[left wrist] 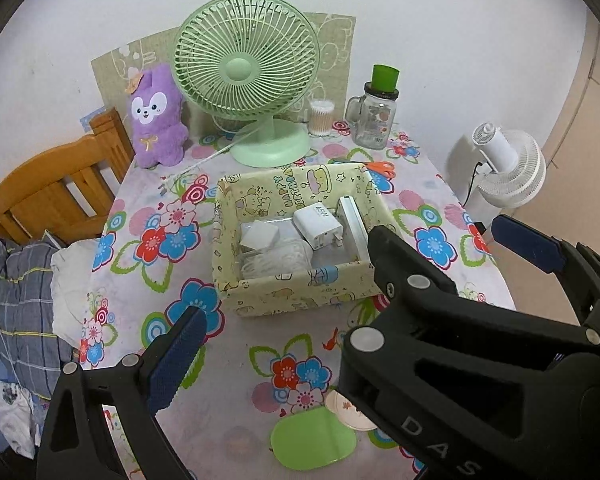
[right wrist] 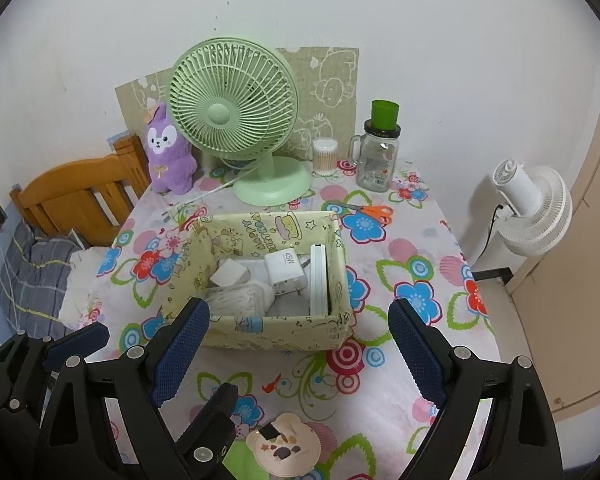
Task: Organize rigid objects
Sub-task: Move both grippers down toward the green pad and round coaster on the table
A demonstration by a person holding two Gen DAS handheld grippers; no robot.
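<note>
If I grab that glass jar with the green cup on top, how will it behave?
The glass jar is probably rigid, smooth and fairly slippery. It looks nearly empty, so likely light. The green cup seems merely perched on its lid, so it may topple.

Charger (right wrist: 286,272) in the box (right wrist: 260,324) — fan (right wrist: 230,120) behind, scissors (right wrist: 370,212) behind-right

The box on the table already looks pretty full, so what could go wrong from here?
1. The box already holds a charger and an upright white case; adding more might topple the case.
2. Both claws, left and right, hang open close together and could bump.
3. The green fan stands just behind the box.
</note>
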